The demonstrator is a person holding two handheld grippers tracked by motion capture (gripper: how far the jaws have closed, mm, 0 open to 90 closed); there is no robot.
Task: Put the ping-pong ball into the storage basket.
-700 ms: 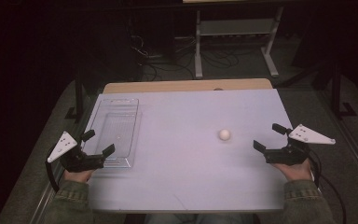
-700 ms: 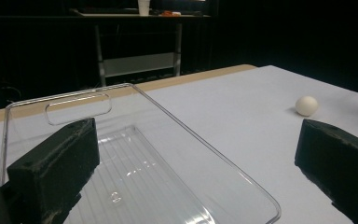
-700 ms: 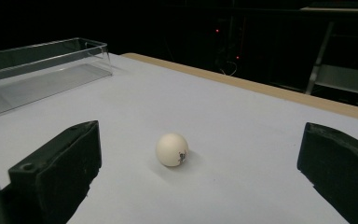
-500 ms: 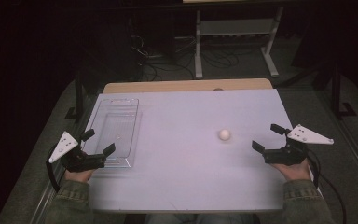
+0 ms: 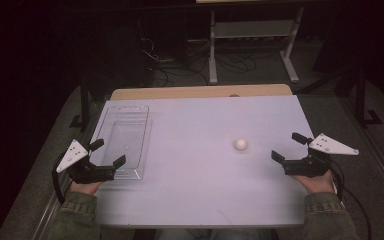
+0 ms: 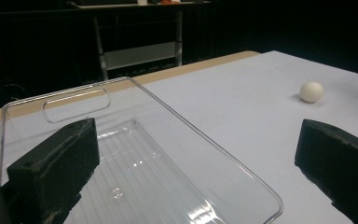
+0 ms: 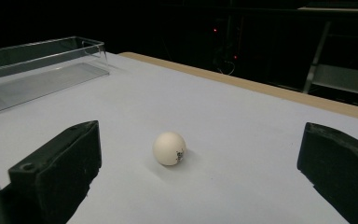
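A small white ball (image 5: 240,144) lies on the white tabletop (image 5: 195,190), right of centre. It sits ahead of my right gripper (image 5: 288,146), whose jaws stand wide open with nothing between them. In the right gripper view the ball (image 7: 169,148) rests in line with the gap between the jaws, a short way off. A clear plastic tray (image 5: 125,140) lies empty at the table's left side. My left gripper (image 5: 108,153) is open at the tray's near end. In the left gripper view the tray (image 6: 135,168) spreads between the jaws and the ball (image 6: 311,91) shows far right.
A strip of bare wood (image 5: 200,92) runs along the table's far edge. Beyond it stand a metal shelf frame (image 5: 252,40) and loose cables on the dark floor. A black cable (image 5: 352,200) trails from the right gripper off the table's right side.
My right gripper has slid a little to the left, toward the ball. The left gripper, the tray and the ball have stayed where they were.
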